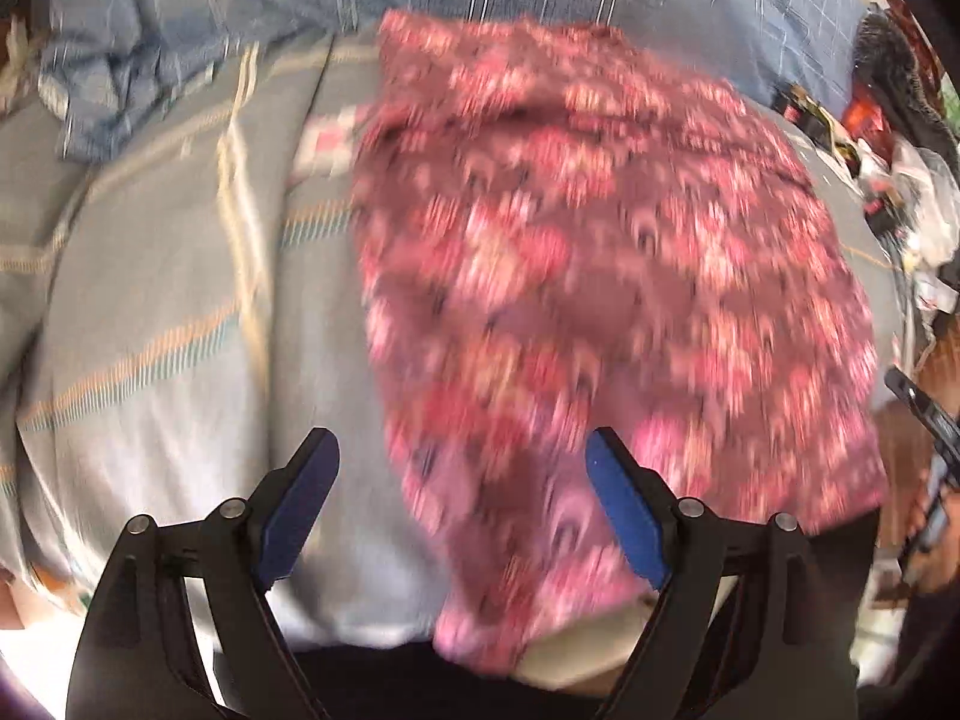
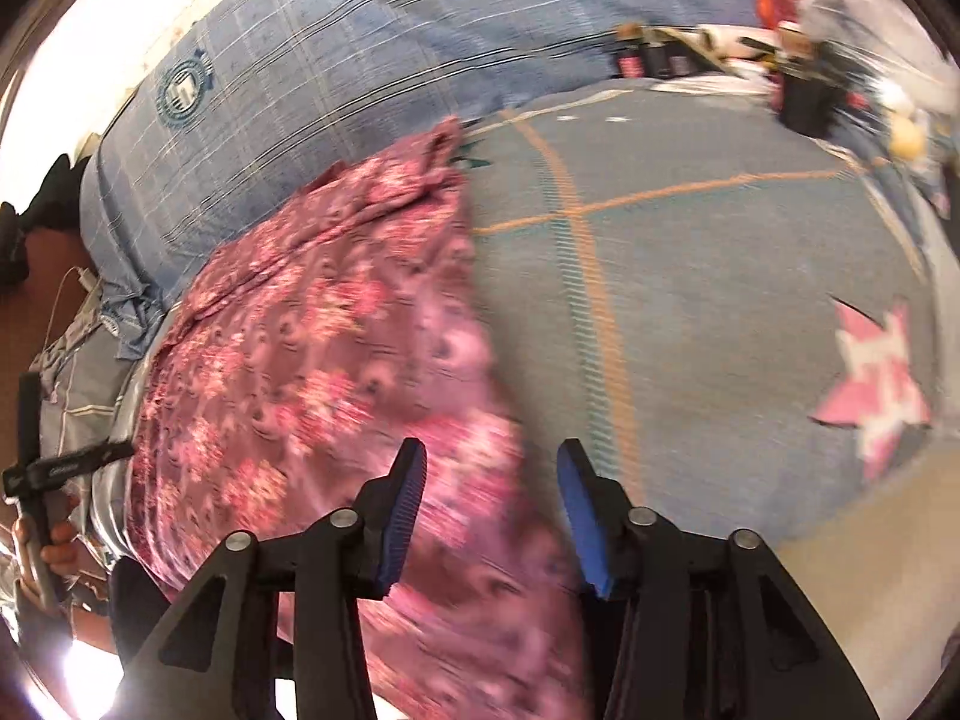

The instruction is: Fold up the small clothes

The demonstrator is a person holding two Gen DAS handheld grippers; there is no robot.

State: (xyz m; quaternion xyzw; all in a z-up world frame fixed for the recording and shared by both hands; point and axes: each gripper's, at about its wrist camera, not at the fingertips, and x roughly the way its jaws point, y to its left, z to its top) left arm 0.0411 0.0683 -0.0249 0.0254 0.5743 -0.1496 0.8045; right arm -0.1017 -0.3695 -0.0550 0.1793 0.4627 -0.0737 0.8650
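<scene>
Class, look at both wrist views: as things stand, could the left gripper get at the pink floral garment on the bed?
Probably yes. The left gripper has its jaws open, and the pink floral garment lies spread just ahead with nothing between them. Motion blur hides the exact gap.

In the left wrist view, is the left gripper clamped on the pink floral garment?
No, the left gripper is wide open above the pink floral garment, nothing pinched between its fingers.

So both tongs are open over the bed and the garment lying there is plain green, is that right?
Not quite. Both the left tongs and the right tongs are open over the bed, but the garment is pink and maroon with a floral print, not plain green. The left wrist view shows it best, though blurred.
</scene>
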